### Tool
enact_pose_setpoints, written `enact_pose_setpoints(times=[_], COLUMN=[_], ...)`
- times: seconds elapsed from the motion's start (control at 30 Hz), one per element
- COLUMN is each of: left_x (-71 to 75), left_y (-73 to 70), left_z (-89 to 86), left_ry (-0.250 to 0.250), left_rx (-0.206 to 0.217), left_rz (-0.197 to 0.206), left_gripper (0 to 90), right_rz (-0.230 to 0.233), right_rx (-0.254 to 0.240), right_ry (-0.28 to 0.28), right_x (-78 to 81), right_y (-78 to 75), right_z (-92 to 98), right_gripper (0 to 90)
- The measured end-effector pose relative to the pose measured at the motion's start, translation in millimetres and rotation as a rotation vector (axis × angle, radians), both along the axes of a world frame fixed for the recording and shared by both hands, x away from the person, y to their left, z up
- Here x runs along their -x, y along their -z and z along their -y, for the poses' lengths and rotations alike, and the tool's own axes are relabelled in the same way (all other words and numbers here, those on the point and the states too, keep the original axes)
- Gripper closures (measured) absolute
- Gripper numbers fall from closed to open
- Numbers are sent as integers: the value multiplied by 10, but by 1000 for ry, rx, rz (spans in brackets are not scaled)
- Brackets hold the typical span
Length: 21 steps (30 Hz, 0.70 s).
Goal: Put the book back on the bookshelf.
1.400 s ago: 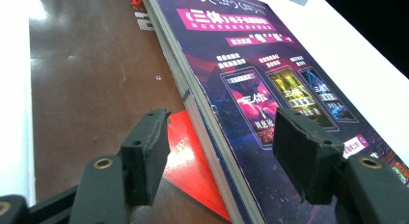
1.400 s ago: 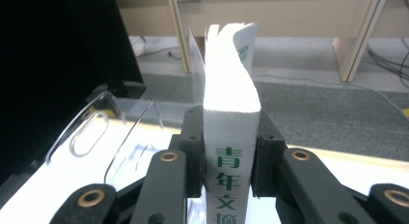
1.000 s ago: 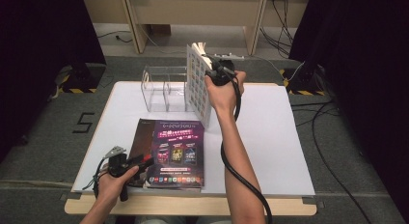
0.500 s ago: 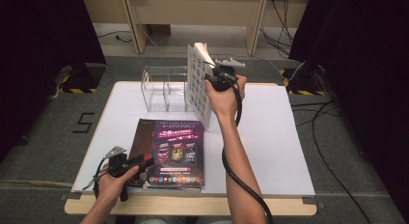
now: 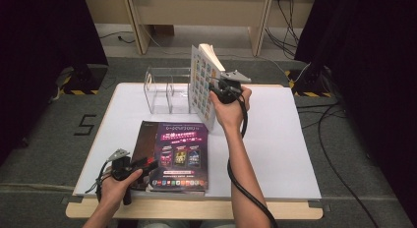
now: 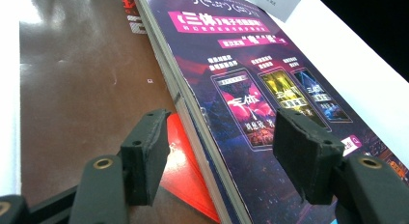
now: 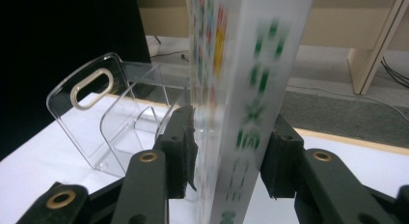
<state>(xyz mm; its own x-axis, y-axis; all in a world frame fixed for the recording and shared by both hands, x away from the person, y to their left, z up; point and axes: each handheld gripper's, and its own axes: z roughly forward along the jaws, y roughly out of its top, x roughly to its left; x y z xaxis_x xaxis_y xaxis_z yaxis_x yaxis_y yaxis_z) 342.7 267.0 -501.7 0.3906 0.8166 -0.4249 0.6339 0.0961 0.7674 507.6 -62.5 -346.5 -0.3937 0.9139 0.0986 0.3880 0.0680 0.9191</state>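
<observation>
A white book (image 5: 203,83) with coloured squares on its cover stands upright on the table against the right end of a clear acrylic file holder (image 5: 164,93). My right gripper (image 5: 212,89) straddles its spine; the jaws have just been opening, and in the right gripper view the book (image 7: 246,89) sits blurred between the parted pads beside the holder (image 7: 96,113). My left gripper (image 5: 150,164) hovers open at the front left over the edge of a purple book (image 5: 179,154) lying on a brown book (image 5: 142,142). The left gripper view shows its jaws (image 6: 222,151) wide above the purple cover (image 6: 251,89) and the brown cover (image 6: 72,89).
The white table (image 5: 275,139) has bare surface to the right of my right forearm. Behind it are wooden furniture legs and cables on a grey floor. Dark curtains hang on both sides.
My right hand has sunk with the white book, which now stands lower beside the holder. The left hand has not moved.
</observation>
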Motion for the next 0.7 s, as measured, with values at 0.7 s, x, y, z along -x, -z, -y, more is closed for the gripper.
enact_pose_setpoints(times=[0.7], left_x=[-3], left_y=[14], left_z=[-9], left_ry=[-1], left_rx=[1], left_rz=[-4], left_gripper=[371], right_rz=[8], right_rx=[-26], right_ry=[0], right_x=[-63], right_y=[164], right_z=[-5], right_gripper=[708])
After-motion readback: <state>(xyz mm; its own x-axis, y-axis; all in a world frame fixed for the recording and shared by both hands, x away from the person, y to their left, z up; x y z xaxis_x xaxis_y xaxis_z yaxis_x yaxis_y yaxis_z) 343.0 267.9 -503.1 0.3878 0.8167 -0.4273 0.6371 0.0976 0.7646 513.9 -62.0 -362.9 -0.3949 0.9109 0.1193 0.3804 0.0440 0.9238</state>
